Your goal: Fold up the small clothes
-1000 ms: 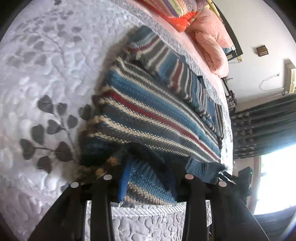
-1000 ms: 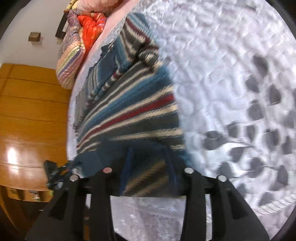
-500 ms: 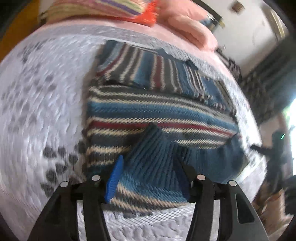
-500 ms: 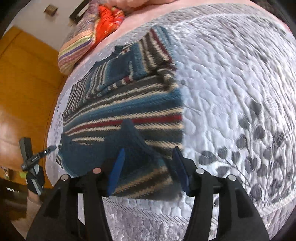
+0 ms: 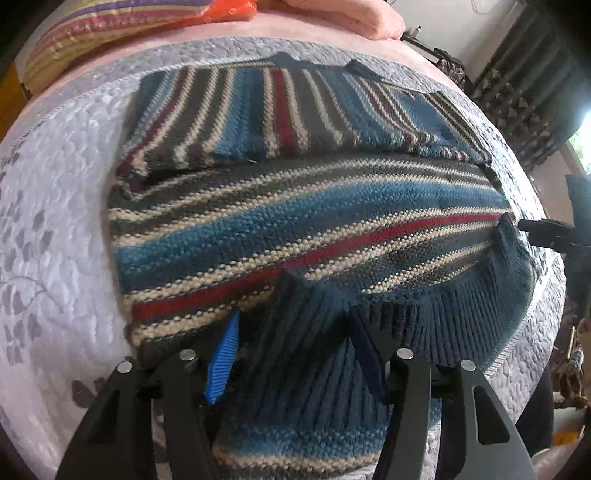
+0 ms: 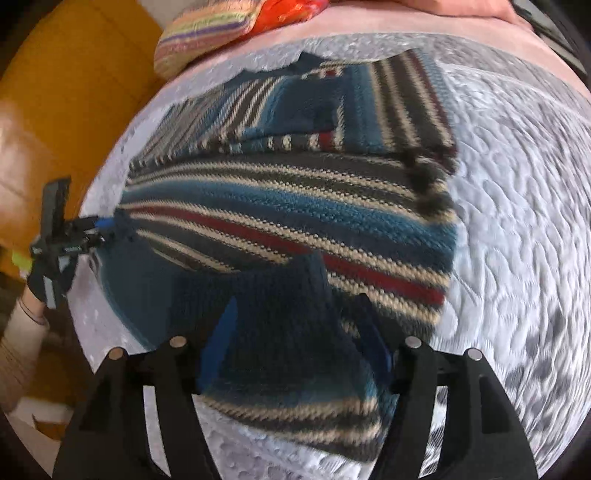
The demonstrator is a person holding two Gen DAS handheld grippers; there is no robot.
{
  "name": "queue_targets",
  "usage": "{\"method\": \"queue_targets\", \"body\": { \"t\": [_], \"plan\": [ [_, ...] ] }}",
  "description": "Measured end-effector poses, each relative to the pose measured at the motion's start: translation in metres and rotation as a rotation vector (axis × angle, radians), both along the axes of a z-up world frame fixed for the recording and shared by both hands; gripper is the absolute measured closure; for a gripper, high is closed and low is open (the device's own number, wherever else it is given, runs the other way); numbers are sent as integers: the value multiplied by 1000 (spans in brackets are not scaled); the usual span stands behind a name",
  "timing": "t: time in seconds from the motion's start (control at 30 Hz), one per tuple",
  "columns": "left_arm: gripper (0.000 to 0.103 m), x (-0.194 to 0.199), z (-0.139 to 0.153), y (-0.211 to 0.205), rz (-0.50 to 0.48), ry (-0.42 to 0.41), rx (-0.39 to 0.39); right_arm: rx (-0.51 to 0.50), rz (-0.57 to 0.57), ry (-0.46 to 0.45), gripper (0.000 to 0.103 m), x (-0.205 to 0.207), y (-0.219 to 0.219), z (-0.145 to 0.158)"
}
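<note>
Since earlier frame: both grippers lifted hem higher, ribbed hem now pulled further over striped body.

Left wrist view: left gripper [image 5: 295, 354] fingers closed on ribbed hem of striped sweater [image 5: 295, 221]; sweater lies on grey quilt [image 5: 55, 221], near its front edge, sleeve folded across top. Right gripper [image 5: 546, 236] at hem's far corner.

Right wrist view: right gripper [image 6: 299, 332] fingers pinch hem; image blurred. Striped pillow [image 6: 207, 33] beyond quilt's far edge.

Both cameras sit low and close over the near edge of the bed [image 5: 59, 206], looking forward across it toward the pillows [image 6: 207, 29]. The left one looks from the left side, the right one from the right. Both share the striped sweater [image 5: 295, 221].
</note>
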State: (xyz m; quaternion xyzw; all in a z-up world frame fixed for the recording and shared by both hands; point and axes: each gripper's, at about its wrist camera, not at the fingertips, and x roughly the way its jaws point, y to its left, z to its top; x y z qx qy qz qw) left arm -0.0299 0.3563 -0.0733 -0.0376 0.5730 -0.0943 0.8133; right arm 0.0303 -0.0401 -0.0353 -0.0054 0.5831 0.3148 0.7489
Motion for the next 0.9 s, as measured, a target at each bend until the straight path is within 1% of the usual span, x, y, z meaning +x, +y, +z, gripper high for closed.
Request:
{"method": "queue_targets", "body": {
  "t": [0.13, 0.17, 0.2, 0.23, 0.27, 0.3, 0.37, 0.47, 0.53, 0.57, 0.6, 0.63, 0.67, 0.77, 0.8, 0.9],
  "plan": [
    [46, -4, 1, -3, -14, -16, -51, -59, 67, 21, 38, 7, 15, -16],
    [50, -5, 2, -5, -20, -19, -57, -62, 83, 25, 41, 7, 19, -18],
    [56, -7, 2, -6, -29, -20, -68, -64, 102, 26, 46, 6, 24, -19],
    [59, -9, 2, -7, -38, -17, -85, -72, 126, 25, 48, 4, 30, -21],
    [61, -9, 2, -7, -42, -15, -94, -96, 142, 10, 53, 1, 34, -22],
    [61, -10, 1, -7, -48, -11, -105, -118, 161, -10, 58, 0, 38, -23],
    [61, -7, -3, -5, -39, -1, -97, -139, 186, -30, 59, -2, 44, -23],
    [59, -3, -7, -3, -22, 3, -113, -139, 180, -25, 64, 1, 46, -25],
    [59, -3, -6, -7, -23, -2, -93, -138, 178, -30, 73, 1, 45, -25],
    [61, -5, -5, -11, -27, -10, -66, -137, 177, -35, 81, 0, 43, -23],
    [68, -5, -5, -14, -30, -15, -48, -122, 173, -30, 91, -1, 42, -21],
    [74, -7, -3, -16, -31, -18, -44, -114, 165, -32, 92, -3, 37, -19],
    [85, -8, -2, -17, -23, -19, -44, -111, 162, -43, 94, -5, 32, -15],
    [89, -14, 6, -17, 10, -45, -76, -87, 144, -57, 94, -14, 24, -5],
    [90, -18, 11, -17, 20, -60, -91, -74, 134, -59, 94, -17, 21, -1],
    [90, -29, 25, -18, 34, -108, -105, -20, 97, -77, 95, -26, 8, 16]
  ]
}}
